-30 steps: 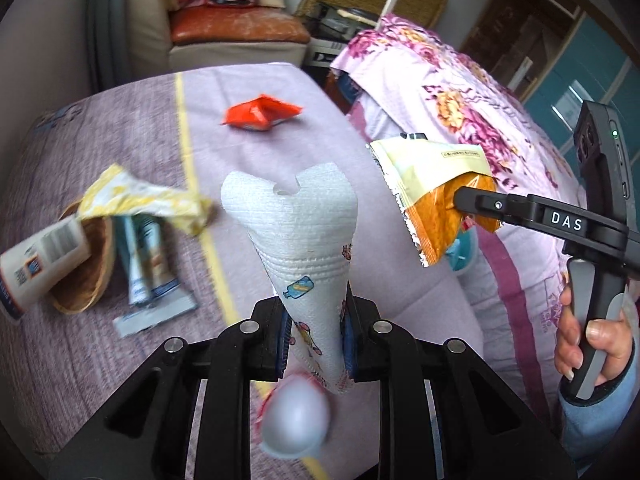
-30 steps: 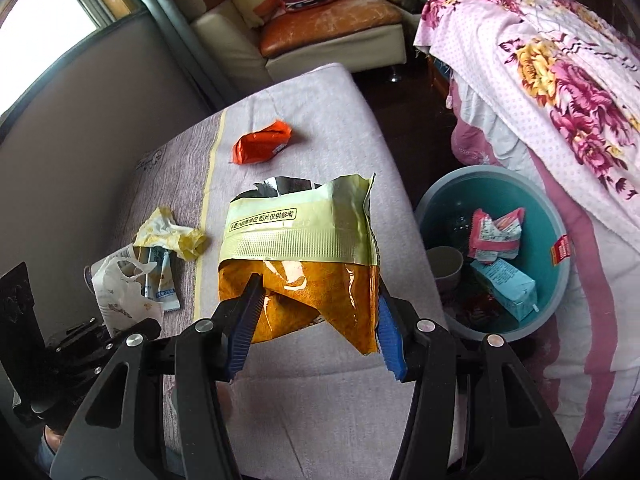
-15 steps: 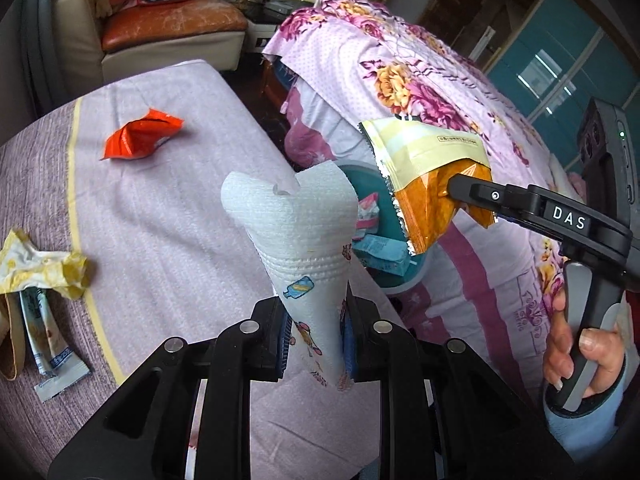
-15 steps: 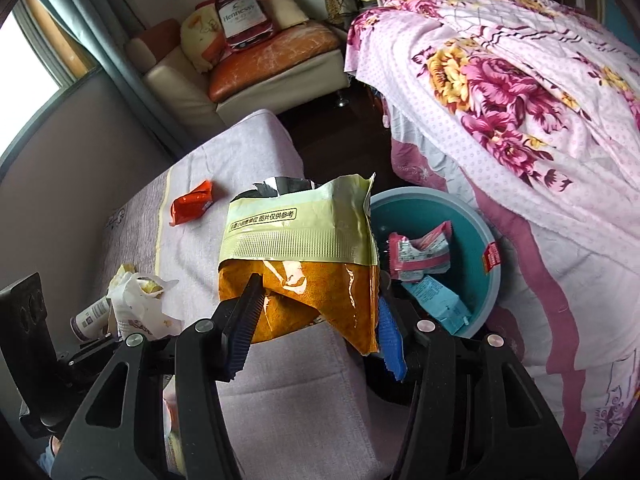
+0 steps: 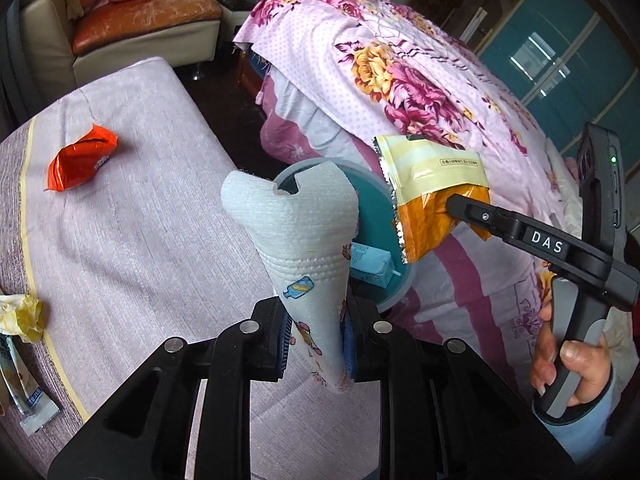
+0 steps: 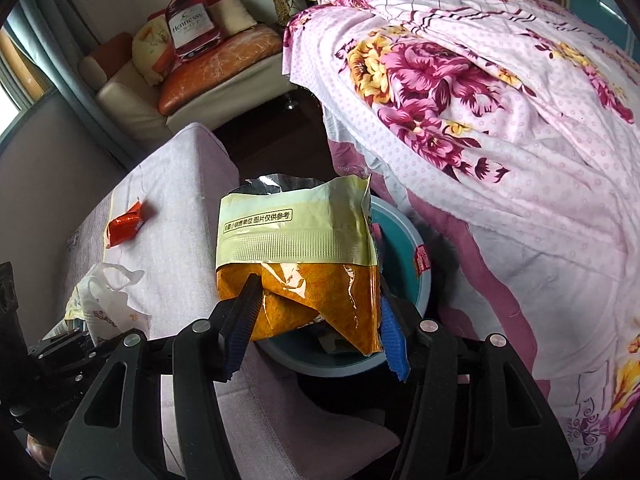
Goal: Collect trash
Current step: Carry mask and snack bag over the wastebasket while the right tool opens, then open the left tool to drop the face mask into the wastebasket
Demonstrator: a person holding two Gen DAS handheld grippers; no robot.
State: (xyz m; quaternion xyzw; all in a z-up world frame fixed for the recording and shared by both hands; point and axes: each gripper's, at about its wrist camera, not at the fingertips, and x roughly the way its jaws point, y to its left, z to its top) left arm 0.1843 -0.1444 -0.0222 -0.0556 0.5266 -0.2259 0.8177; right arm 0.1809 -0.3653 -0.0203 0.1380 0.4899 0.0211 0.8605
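Note:
My left gripper (image 5: 316, 336) is shut on a white printed wrapper (image 5: 296, 232) that stands up between its pads, at the table's right edge. Beyond it on the floor sits a teal basin (image 5: 372, 208) holding a blue carton (image 5: 370, 266). My right gripper (image 6: 316, 308) holds a yellow and orange snack bag (image 6: 296, 240) over the basin's rim (image 6: 424, 300). Its jaws are opening, with the bag still between the pads and touching them. In the left wrist view the bag (image 5: 432, 184) hangs above the basin from the right gripper (image 5: 456, 208), which a hand holds.
On the lilac tablecloth (image 5: 140, 240) lie an orange wrapper (image 5: 80, 156), a crumpled yellow wrapper (image 5: 20, 316) and a flat tube (image 5: 24, 392). A bed with a floral cover (image 5: 420, 80) rises right behind the basin. A sofa (image 5: 140, 20) stands at the back.
Both grippers have swung right, from over the table to the basin beside the bed, carrying the white wrapper and the snack bag. The basin now lies under the bag.

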